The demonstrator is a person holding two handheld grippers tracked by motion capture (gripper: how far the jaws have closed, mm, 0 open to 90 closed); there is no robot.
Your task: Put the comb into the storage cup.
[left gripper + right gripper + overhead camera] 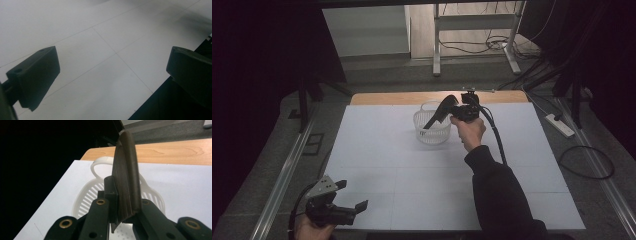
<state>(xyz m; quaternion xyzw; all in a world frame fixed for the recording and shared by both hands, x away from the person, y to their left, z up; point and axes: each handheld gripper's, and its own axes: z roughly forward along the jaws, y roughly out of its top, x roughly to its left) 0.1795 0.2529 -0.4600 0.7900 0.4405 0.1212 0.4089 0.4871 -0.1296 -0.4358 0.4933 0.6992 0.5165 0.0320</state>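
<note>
Overhead, dark ribbed comb tilted lengthwise into white basket.

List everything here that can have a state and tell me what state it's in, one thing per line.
Right gripper: shut on the dark comb, above the basket.
Dark comb: clamped between the jaws, standing on edge, not yet in the basket.
White basket: upright on the white sheet, its handle up; what it holds cannot be told.
Left gripper: open, jaws wide apart, nothing between them, at the sheet's near left corner.
</note>
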